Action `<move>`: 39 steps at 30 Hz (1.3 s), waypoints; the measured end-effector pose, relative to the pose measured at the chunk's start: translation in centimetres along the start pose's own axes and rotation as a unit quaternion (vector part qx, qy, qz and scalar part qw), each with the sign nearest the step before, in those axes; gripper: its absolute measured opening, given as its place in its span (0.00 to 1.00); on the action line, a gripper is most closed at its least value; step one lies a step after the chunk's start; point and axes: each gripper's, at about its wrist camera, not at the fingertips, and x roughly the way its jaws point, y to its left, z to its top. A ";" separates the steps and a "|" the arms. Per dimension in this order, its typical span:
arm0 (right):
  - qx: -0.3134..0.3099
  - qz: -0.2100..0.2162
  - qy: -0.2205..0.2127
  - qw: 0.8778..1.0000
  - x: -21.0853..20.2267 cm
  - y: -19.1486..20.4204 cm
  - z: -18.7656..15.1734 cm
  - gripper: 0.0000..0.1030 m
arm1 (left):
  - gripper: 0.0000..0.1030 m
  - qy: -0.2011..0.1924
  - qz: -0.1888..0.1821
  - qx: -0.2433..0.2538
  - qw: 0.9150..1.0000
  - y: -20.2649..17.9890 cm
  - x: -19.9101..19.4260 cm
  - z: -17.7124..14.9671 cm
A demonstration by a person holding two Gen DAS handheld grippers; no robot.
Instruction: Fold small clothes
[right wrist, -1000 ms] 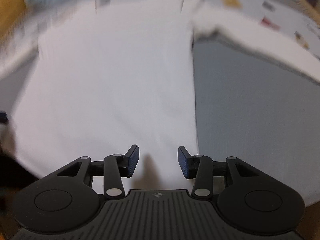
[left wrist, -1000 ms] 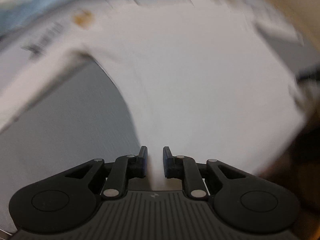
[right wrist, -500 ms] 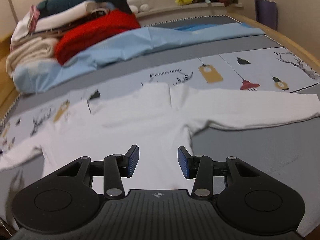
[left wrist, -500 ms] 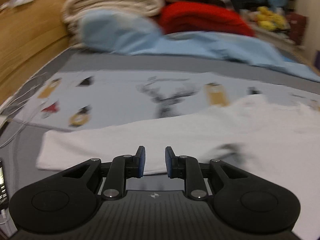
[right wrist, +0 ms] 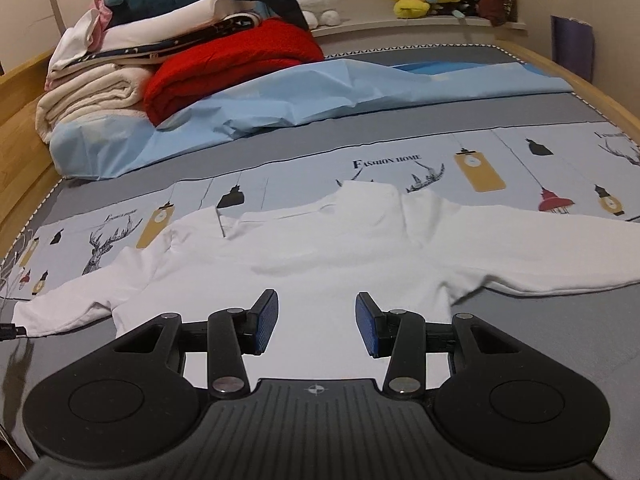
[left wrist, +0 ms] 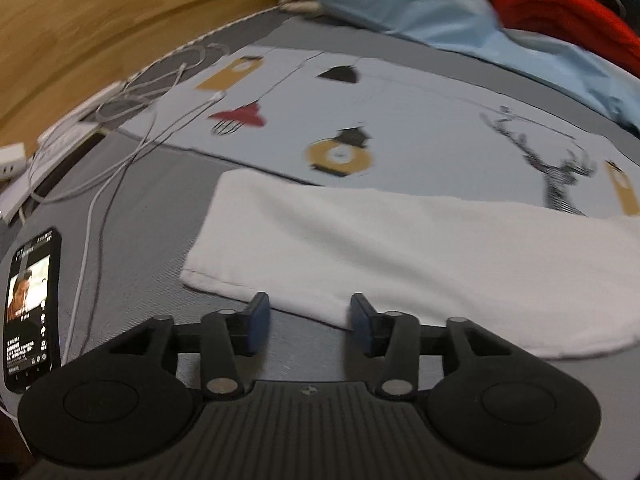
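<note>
A white long-sleeved top point(right wrist: 320, 248) lies spread flat on the grey bed cover point(right wrist: 560, 328), its body straight ahead of the right gripper point(right wrist: 316, 322), whose jaws stand wide apart and hold nothing. The left gripper point(left wrist: 306, 322), likewise wide open and empty, hovers just short of the top's sleeve point(left wrist: 360, 248); a lit phone point(left wrist: 32, 308) and white cables point(left wrist: 132, 152) lie to its left.
</note>
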 end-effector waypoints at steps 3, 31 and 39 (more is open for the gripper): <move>-0.003 -0.002 0.006 1.000 0.8 0.7 0.0 0.44 | 0.58 0.010 0.001 -0.028 1.000 0.9 1.2 0.3; -0.039 0.071 -0.074 0.994 1.0 5.7 9.6 0.22 | 0.06 -0.175 -0.158 0.058 0.970 -22.2 -18.3 7.8; 0.054 0.066 -0.032 0.996 6.2 2.9 6.9 0.22 | 0.06 -0.138 -0.231 0.152 0.951 -35.7 -19.7 2.1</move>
